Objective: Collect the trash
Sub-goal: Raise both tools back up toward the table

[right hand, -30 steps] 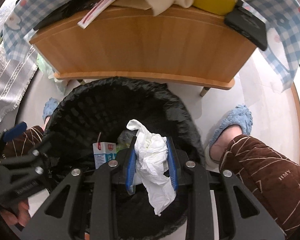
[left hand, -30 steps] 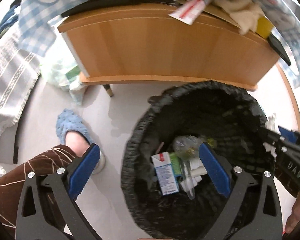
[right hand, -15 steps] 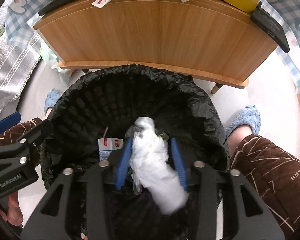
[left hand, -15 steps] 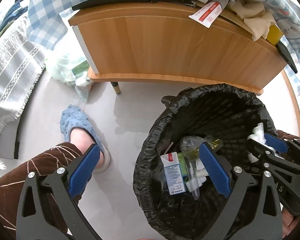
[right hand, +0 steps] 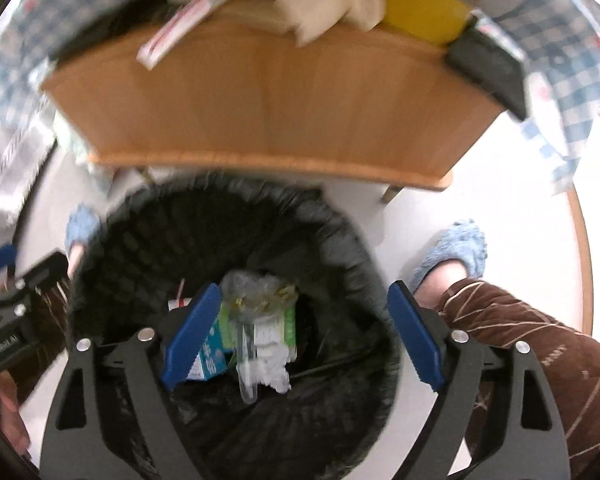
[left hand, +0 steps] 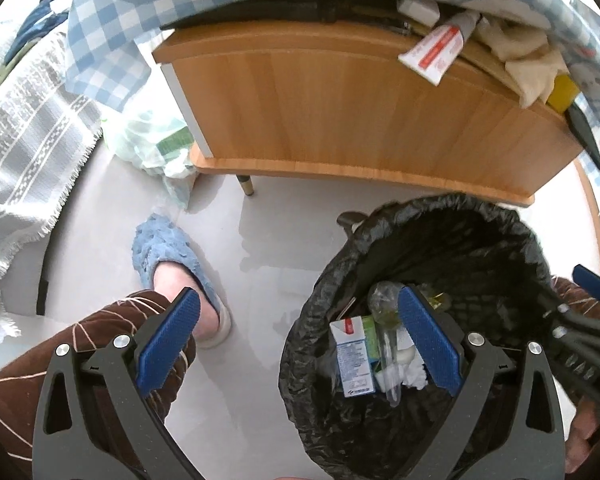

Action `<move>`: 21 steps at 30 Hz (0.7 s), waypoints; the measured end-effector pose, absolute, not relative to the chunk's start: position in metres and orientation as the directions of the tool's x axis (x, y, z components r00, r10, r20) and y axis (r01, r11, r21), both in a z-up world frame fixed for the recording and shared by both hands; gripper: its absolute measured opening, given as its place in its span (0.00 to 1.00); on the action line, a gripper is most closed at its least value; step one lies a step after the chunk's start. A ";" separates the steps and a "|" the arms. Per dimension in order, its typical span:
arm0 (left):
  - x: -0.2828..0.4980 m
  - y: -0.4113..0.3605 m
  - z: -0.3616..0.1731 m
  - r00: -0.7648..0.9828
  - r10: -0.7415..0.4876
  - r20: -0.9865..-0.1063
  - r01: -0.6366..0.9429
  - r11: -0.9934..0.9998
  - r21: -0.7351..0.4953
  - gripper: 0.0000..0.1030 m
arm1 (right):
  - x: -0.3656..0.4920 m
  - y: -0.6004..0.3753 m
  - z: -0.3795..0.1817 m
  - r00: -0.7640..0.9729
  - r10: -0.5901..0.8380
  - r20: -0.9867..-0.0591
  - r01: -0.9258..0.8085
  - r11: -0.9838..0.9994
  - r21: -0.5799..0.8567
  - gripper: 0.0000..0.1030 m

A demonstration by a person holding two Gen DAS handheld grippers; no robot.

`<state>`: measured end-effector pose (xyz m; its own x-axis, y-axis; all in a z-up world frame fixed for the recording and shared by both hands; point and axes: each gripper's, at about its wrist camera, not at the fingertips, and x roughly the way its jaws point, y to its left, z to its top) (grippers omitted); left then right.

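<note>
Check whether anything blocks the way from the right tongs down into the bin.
Nothing visible does. The right tongs hang open directly over the black-lined bin, whose mouth is uncovered. The white tissue already lies at the bottom beside the milk carton and a clear plastic wrapper.

bin (right hand: pixel 340 216) mouth open, cabinet (right hand: pixel 280 112) behind

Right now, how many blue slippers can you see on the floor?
2. One blue slipper is on the floor to the right of the trash bin. The other slipper is to the bin's left. No others show.
</note>
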<state>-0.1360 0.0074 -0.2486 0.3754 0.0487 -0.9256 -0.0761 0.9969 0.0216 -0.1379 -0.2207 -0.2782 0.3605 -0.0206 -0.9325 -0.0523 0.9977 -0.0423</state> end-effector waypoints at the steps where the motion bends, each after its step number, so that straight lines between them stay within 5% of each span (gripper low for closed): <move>1: -0.135 0.008 -0.244 0.379 0.049 -0.924 -0.080 0.997 0.021 0.94 | -0.135 -0.225 -0.271 0.370 -0.022 -0.929 -0.037 0.999 -0.038 0.85; 21: -0.105 -0.021 -0.114 0.513 -0.030 -0.858 -0.024 0.998 -0.050 0.94 | -0.112 -0.262 -0.118 0.637 -0.001 -0.771 0.008 1.000 0.006 0.91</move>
